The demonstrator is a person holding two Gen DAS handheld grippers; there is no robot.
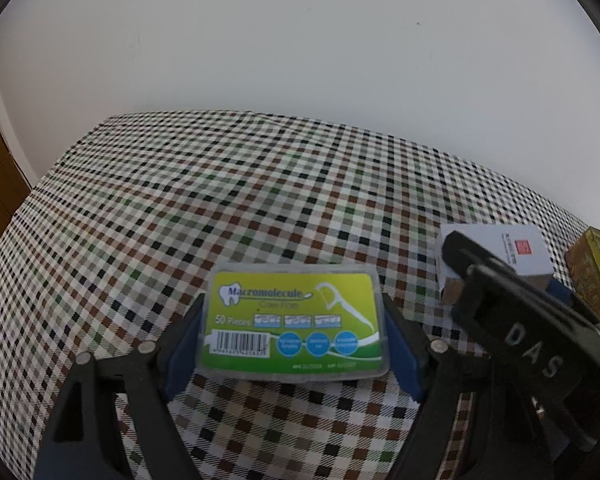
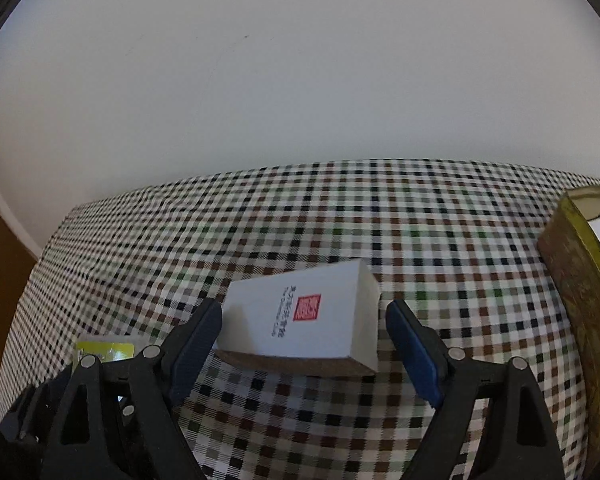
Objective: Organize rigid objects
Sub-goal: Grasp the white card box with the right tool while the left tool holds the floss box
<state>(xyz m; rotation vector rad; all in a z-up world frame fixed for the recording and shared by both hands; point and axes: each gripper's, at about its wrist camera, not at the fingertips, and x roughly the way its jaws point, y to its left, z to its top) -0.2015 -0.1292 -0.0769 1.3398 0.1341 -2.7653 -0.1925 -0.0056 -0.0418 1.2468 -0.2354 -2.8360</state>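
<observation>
Left wrist view: the left gripper (image 1: 294,344) sits at the bottom centre of the frame with its jaws spread around a clear plastic floss-pick box (image 1: 294,322) with a green and yellow label. The blue pads (image 1: 182,354) stand against the box's two short sides; whether they press on it or only flank it cannot be told. The box lies flat on the checked tablecloth (image 1: 220,200), in the lower middle of the frame. At the right edge, the black body of the right gripper (image 1: 512,312) crosses the picture, partly covering a white carton (image 1: 500,246) behind it. Further right, cut by the frame edge, is the rim of a yellow-green tin (image 1: 592,272).

Right wrist view: the right gripper (image 2: 302,340) stands open at the bottom centre, its pads on either side of the white carton (image 2: 300,320), which bears a red square stamp and lies flat on the cloth (image 2: 340,208). The left pad is touching or nearly touching the carton's left end; the right pad stands clearly apart from it. The yellow-green tin (image 2: 572,280) fills the right edge, open at its top. The floss-pick box (image 2: 106,350) peeks out at lower left, behind the left gripper's body.
</observation>
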